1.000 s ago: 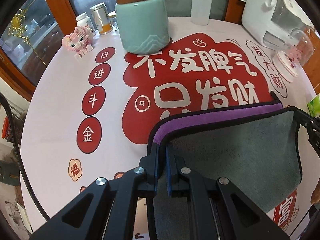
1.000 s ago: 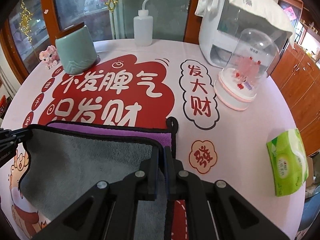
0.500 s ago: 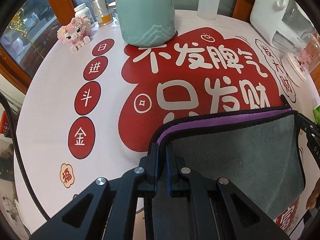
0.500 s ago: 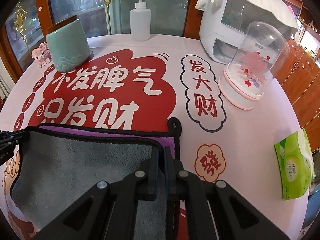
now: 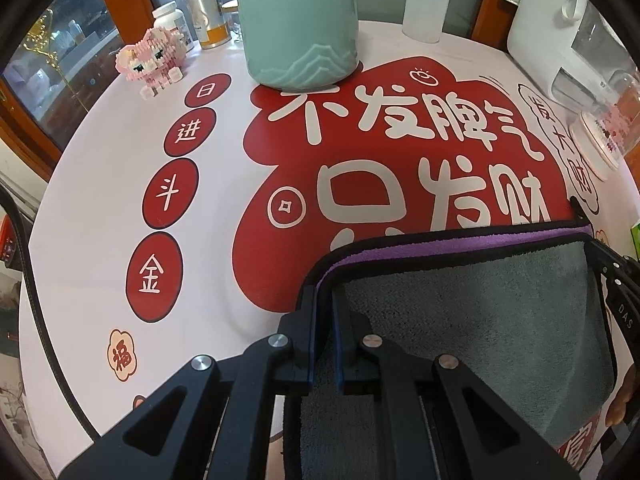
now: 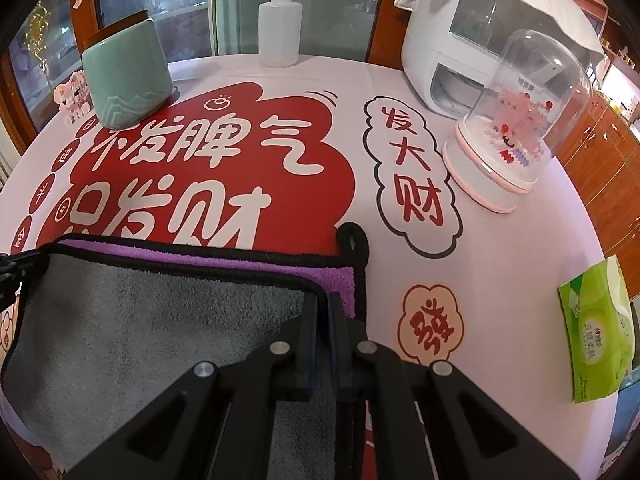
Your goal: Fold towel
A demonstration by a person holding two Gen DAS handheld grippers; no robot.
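Towel (image 5: 480, 312) corners pinched tight in both jaws, L (image 5: 324, 304) & R (image 6: 324, 308) — underside, near edge hidden.

The towel (image 6: 160, 320) is napped cloth, grey on one face and purple on the other, with black stitched edging. The desk (image 5: 100, 200) wears a smooth, slightly glossy printed cover. At 12 o'clock stands a glazed ceramic jar (image 5: 298, 24); at 3 o'clock, a glossy plastic wipes pack (image 6: 596, 332).

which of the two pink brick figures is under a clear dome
The pink figure on the round white base beside the white appliance; the pig-like one left of the teal jar stands uncovered.
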